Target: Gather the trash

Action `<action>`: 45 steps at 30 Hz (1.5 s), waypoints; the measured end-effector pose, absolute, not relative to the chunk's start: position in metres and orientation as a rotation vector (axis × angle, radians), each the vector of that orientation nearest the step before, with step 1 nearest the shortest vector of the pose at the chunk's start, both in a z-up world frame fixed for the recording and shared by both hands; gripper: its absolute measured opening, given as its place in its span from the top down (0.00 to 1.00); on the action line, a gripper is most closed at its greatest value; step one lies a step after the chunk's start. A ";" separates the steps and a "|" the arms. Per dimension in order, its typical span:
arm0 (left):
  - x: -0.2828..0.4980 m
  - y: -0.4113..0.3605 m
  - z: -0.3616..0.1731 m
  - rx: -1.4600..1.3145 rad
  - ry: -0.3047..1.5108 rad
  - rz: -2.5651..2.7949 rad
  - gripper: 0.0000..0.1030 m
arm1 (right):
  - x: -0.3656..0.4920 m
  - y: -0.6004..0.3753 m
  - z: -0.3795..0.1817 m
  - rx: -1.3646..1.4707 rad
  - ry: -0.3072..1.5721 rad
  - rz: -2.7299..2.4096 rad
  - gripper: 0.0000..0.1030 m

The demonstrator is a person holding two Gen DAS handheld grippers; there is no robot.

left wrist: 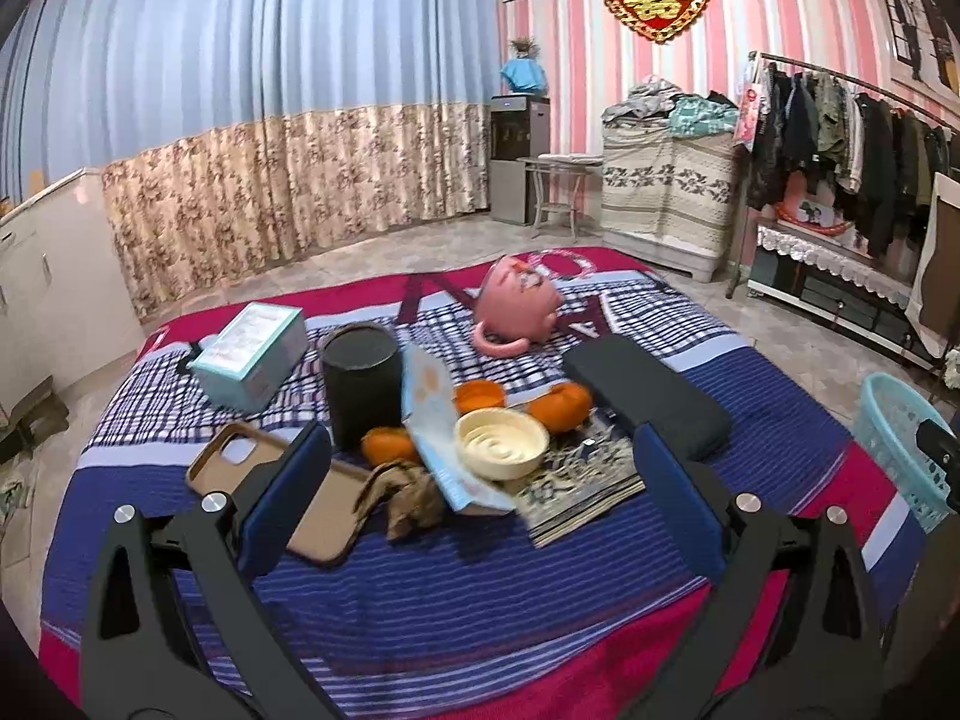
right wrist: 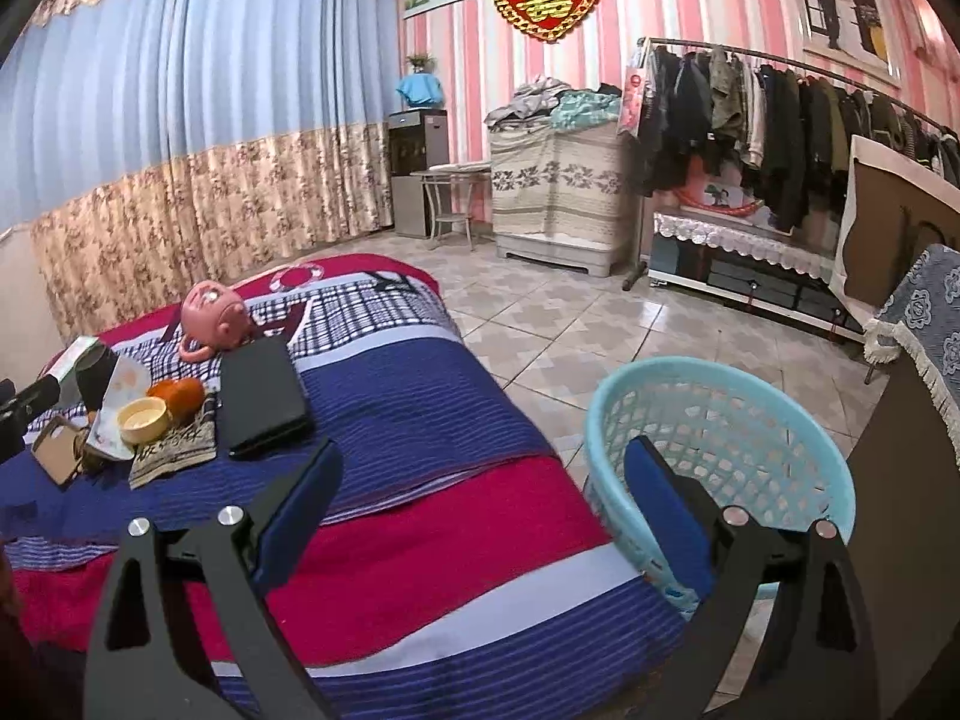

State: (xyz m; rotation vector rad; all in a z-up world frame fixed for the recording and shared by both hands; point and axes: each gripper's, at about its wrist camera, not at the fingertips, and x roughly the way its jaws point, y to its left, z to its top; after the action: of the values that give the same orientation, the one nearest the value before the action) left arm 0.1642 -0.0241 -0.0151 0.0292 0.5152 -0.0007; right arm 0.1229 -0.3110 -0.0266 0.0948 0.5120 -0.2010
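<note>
Striped bedspread [left wrist: 456, 600] bare near edge; left gripper [left wrist: 480, 498] wide, empty; right gripper [right wrist: 480, 516] wide, empty, straddling basket [right wrist: 780, 384] rim.

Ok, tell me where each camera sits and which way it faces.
Left wrist: rides the left tongs, open above the striped bed cover, facing a cream round bowl and brown phone case.
Right wrist: rides the right tongs, open over the bed's edge, facing the light blue plastic basket.
Shared: bowl, pink kettle, basket, cover.
</note>
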 end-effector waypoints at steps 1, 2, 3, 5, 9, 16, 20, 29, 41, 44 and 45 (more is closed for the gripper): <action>0.163 -0.022 -0.016 0.027 0.518 0.006 0.05 | 0.123 -0.310 -0.028 0.094 0.516 -0.198 0.10; 0.163 -0.018 -0.018 0.023 0.522 0.013 0.05 | 0.124 -0.308 -0.030 0.092 0.522 -0.193 0.10; 0.162 -0.013 -0.020 0.018 0.527 0.020 0.05 | 0.125 -0.306 -0.032 0.089 0.528 -0.188 0.10; 0.160 -0.002 -0.024 0.015 0.535 0.040 0.05 | 0.129 -0.302 -0.035 0.083 0.538 -0.177 0.10; 0.160 0.016 -0.031 0.010 0.552 0.069 0.05 | 0.137 -0.288 -0.045 0.074 0.562 -0.143 0.10; 0.168 0.040 -0.048 -0.023 0.595 0.098 0.05 | 0.147 -0.267 -0.056 0.035 0.593 -0.109 0.10; 0.182 0.040 -0.056 -0.020 0.623 0.077 0.06 | 0.153 -0.261 -0.060 0.030 0.612 -0.095 0.10; 0.222 0.039 -0.085 -0.073 0.749 -0.007 0.31 | 0.160 -0.255 -0.063 0.021 0.631 -0.085 0.10; 0.195 0.046 -0.067 -0.027 0.677 -0.033 0.57 | 0.176 -0.221 -0.059 -0.007 0.630 -0.013 0.10; 0.187 0.062 -0.061 -0.017 0.654 0.018 0.61 | 0.184 -0.204 -0.057 -0.017 0.629 0.033 0.10; 0.186 0.070 -0.060 -0.022 0.652 0.035 0.64 | 0.186 -0.199 -0.057 -0.021 0.630 0.049 0.10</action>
State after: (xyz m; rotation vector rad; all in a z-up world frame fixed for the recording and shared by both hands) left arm 0.1865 0.0703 -0.0604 -0.0224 0.6521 0.0348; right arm 0.1861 -0.1988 -0.0567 -0.0212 0.6302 0.0487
